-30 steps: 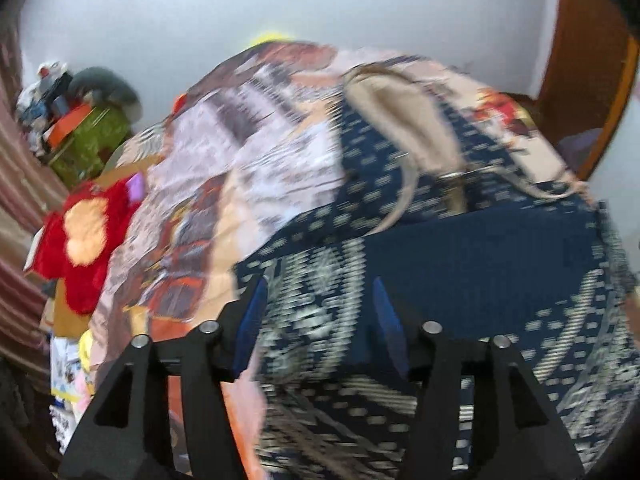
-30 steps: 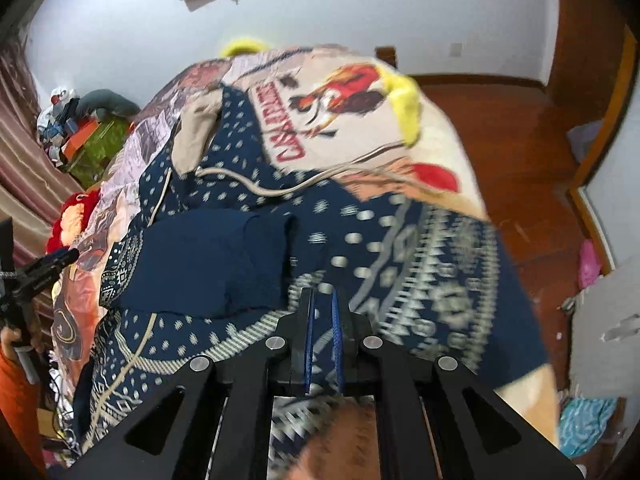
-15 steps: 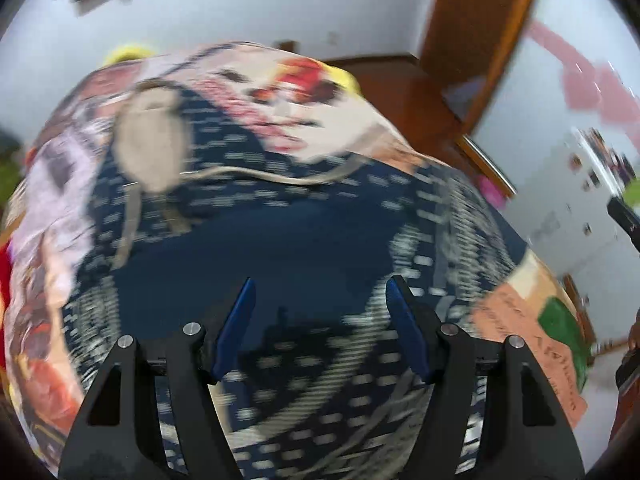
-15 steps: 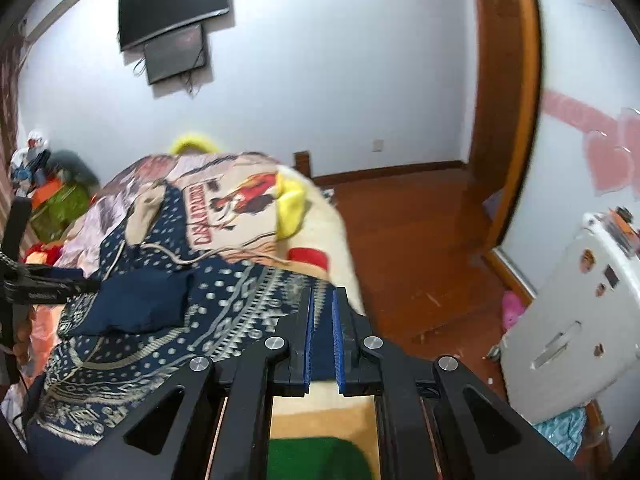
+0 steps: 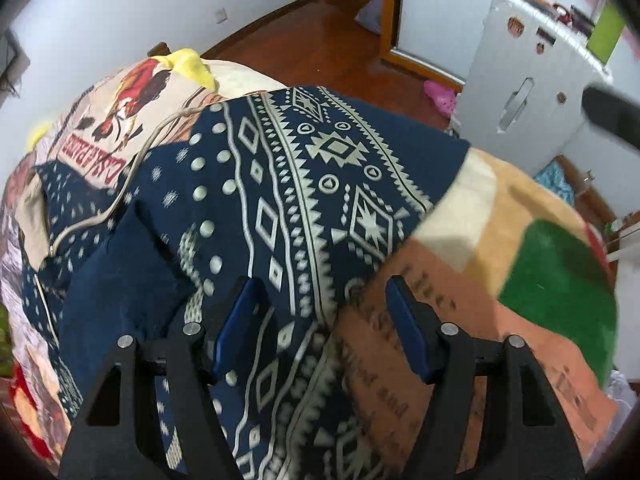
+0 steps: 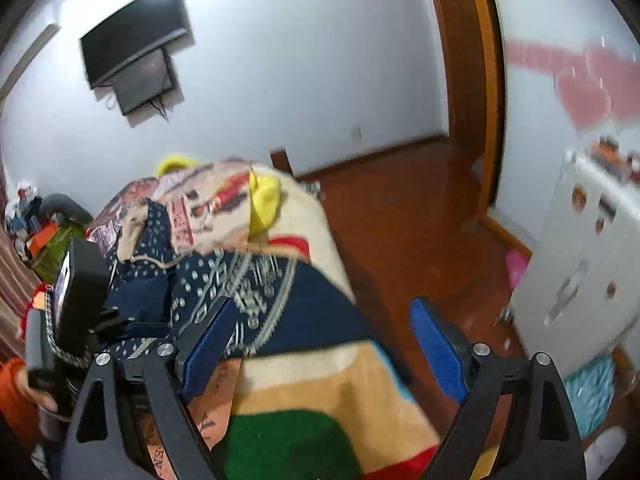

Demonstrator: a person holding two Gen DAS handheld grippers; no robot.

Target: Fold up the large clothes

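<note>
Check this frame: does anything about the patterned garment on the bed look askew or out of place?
Yes. The navy white-patterned garment lies diagonally across the colourful fleece blanket, one plain navy flap doubled over unevenly. Its pale drawstring trails loose across the cloth.

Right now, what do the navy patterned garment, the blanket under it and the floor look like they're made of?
Garment: thin woven or knit cloth, matte, probably cotton; it drapes in soft folds and the pale pattern looks printed.
Blanket: thick plush fleece; fuzzy nap blurs the edges of its colour blocks.
Floor: reddish wood or wood-look boards with a glossy finish; it reflects light.
</note>
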